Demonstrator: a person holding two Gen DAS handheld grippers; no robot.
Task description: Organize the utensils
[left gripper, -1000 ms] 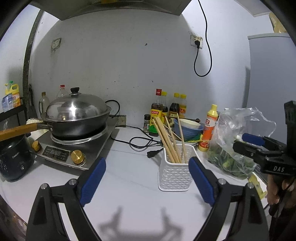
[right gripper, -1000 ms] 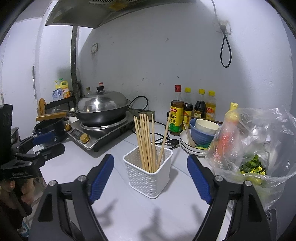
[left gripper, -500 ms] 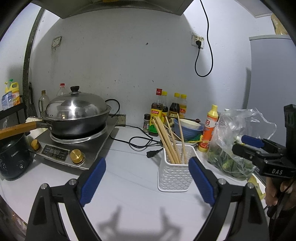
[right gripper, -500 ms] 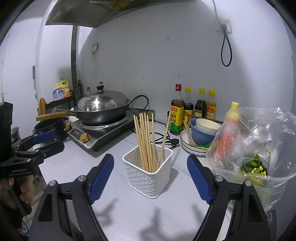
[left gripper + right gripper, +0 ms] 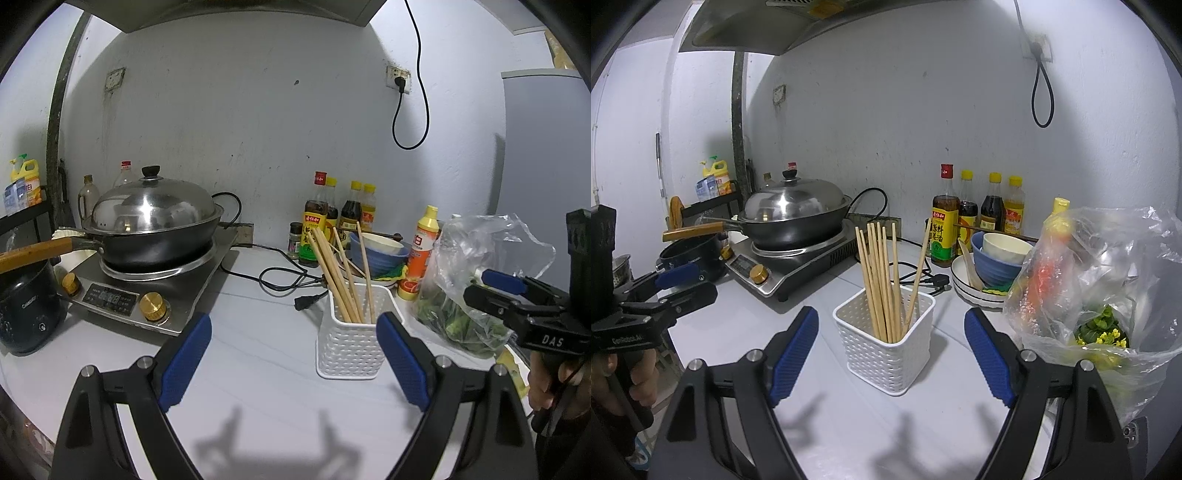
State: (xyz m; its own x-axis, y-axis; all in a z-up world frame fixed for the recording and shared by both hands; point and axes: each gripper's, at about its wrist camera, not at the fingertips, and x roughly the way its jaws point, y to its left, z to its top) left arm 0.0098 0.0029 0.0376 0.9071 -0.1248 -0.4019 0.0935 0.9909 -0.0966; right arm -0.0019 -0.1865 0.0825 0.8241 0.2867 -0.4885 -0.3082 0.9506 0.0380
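Blue pads on my left gripper were spread wide and held nothing. My right gripper was spread wide too, with nothing in it. Both hung above the white counter. The white basket stood near my right fingers, and the wooden chopsticks stood up inside it. A plastic bag sat beside it.
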